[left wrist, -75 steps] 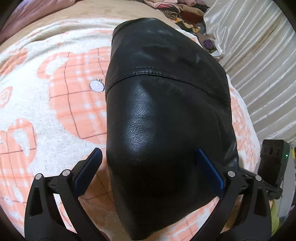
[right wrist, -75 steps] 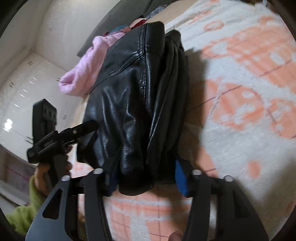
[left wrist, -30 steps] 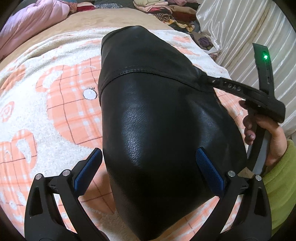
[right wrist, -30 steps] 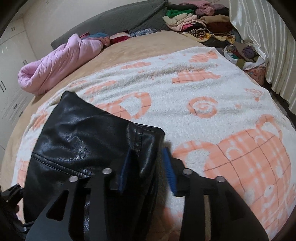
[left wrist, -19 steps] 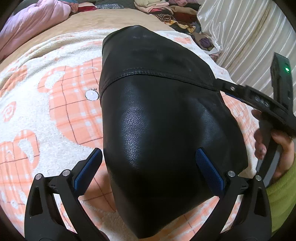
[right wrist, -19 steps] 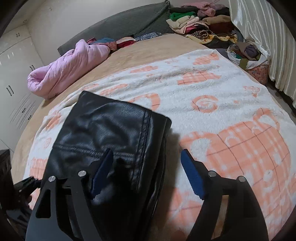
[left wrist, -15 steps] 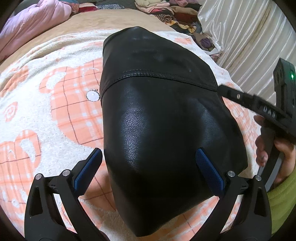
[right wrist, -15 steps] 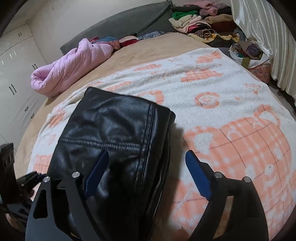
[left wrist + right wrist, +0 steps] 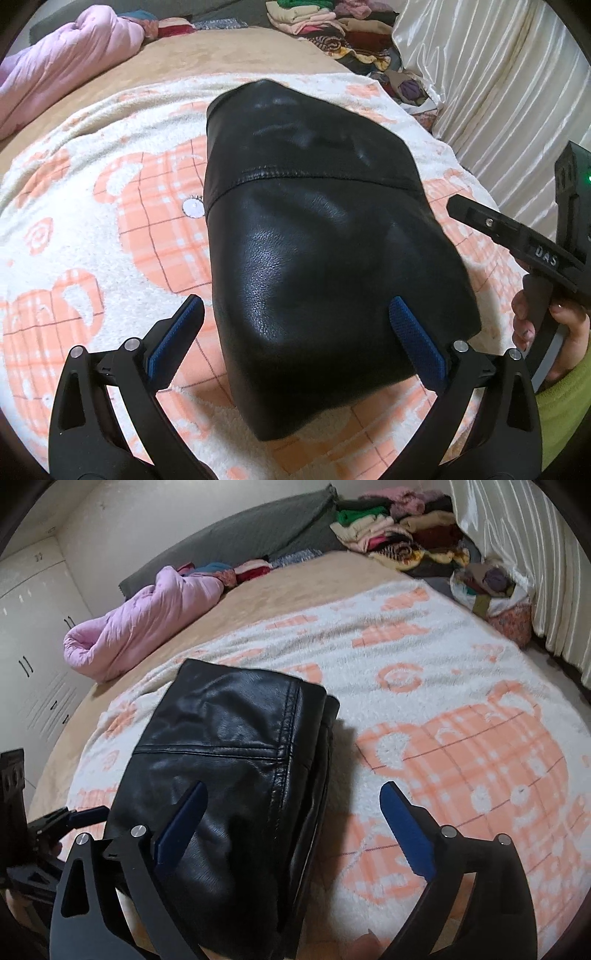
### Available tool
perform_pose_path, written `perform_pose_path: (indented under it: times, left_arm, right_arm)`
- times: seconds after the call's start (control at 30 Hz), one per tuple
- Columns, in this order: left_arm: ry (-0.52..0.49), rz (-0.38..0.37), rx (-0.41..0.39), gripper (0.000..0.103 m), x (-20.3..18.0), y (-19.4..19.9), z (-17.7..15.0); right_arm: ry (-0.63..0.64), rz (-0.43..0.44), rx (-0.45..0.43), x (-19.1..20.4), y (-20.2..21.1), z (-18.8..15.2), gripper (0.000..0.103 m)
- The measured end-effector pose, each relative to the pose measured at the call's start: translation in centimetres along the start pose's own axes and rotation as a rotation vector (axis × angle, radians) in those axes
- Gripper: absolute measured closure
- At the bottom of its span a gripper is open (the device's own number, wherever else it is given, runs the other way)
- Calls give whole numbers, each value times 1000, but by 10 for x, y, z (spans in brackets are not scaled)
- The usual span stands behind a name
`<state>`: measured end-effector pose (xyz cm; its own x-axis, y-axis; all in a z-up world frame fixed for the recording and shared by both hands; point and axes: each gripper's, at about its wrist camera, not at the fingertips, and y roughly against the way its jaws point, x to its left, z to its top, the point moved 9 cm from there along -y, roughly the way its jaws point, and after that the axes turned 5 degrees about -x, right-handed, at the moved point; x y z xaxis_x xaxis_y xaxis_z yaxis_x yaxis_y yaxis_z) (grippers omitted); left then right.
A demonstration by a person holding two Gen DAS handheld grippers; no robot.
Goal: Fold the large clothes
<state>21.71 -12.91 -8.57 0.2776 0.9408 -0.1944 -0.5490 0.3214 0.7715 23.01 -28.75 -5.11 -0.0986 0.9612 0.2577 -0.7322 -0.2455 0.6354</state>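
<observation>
- Left wrist view: the left tool [image 9: 295, 328] hangs with its jaws wide apart, gripping nothing, above the near end of the folded black leather jacket [image 9: 314, 240], which lies on the bed's blanket [image 9: 92, 229] with its long axis running straight away.
- Right wrist view: the right tool [image 9: 291, 819] is spread too, empty, the jacket [image 9: 229, 775] lying near-left of it; the left tool looks nearer.

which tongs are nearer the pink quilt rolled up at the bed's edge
Left. The left tongs sit on the folded black leather jacket's side facing the pink quilt; the right tongs are on its far side.
</observation>
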Motion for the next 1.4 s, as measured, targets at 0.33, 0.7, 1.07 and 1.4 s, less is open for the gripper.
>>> perform_pose_path:
  times: [0.33, 0.7, 1.07, 1.4]
  left_arm:
    - [-9, 16, -63, 9, -6, 37, -1]
    - [-23, 23, -185, 9, -6, 83, -21]
    - [-18, 42, -199, 9, 7, 94, -56]
    - [14, 54, -197, 9, 18, 92, -81]
  right_arm:
    - [57, 3, -110, 25, 60, 5, 4]
    - [110, -34, -242, 45, 119, -20, 4]
    - [173, -54, -280, 67, 138, -62, 4]
    - [168, -126, -226, 54, 124, -106, 4]
